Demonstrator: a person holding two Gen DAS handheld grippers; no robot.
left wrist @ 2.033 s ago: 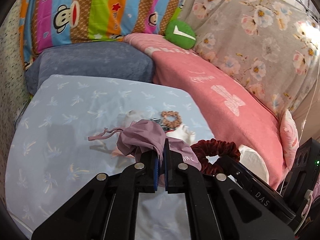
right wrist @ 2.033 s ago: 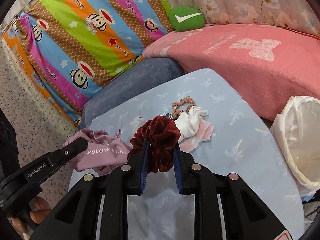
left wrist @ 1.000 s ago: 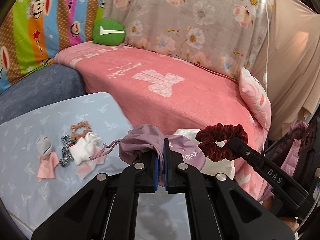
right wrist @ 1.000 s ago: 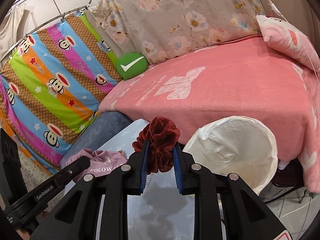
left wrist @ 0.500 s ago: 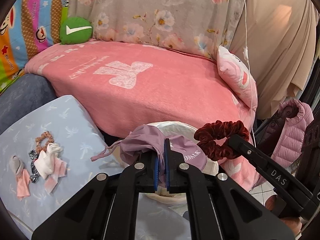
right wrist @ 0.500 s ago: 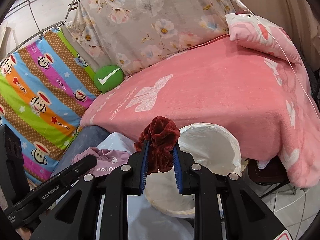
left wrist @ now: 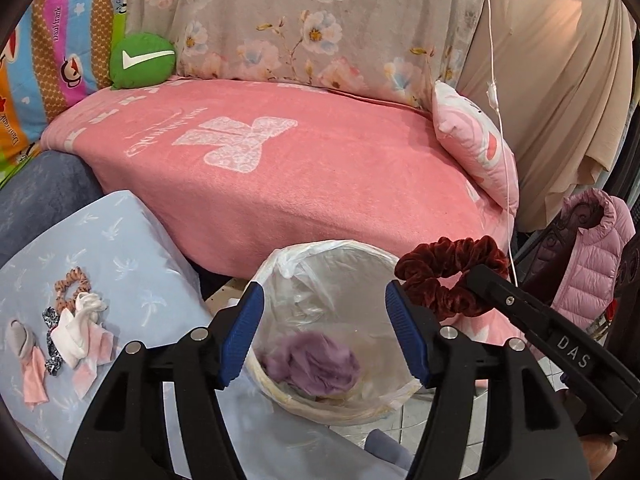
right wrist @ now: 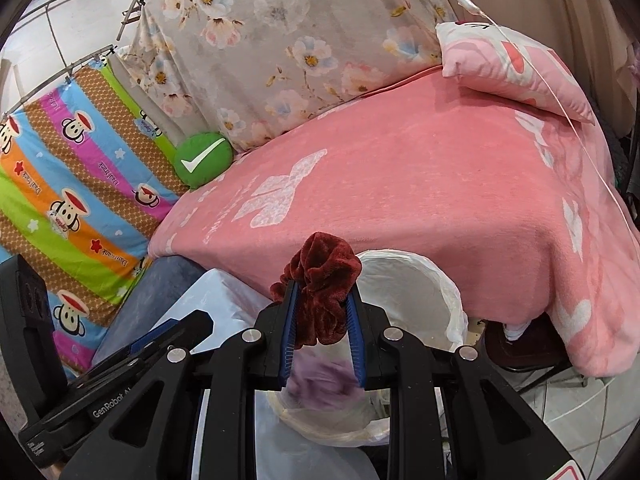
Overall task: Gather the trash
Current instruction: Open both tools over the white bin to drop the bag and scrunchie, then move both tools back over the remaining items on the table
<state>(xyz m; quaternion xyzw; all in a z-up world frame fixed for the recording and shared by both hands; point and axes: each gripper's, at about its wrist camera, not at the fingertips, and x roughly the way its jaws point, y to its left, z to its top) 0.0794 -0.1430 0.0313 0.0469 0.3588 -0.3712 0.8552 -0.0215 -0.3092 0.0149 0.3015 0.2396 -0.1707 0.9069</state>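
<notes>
A white-lined trash bin (left wrist: 276,264) stands on the floor beside the table. My left gripper (left wrist: 324,336) is open above it, and the purple cloth pouch (left wrist: 316,364) lies inside the bin. My right gripper (right wrist: 322,332) is shut on a dark red velvet scrunchie (right wrist: 320,280) and holds it over the bin (right wrist: 436,292); the scrunchie also shows in the left wrist view (left wrist: 448,276). The purple pouch (right wrist: 320,380) shows blurred below the right gripper. Several small cloth items and scrunchies (left wrist: 76,328) lie on the light blue table (left wrist: 132,256).
A pink blanket covers the bed (left wrist: 320,168) behind the bin, with a pink pillow (left wrist: 476,152) and a green round cushion (left wrist: 142,60). A pink puffer jacket (left wrist: 592,264) hangs at the right. Tiled floor (right wrist: 560,412) lies beside the bin.
Both grippers swung from the table over to the bin. My left gripper opened and the purple pouch dropped into the bin. The right gripper still grips the scrunchie.
</notes>
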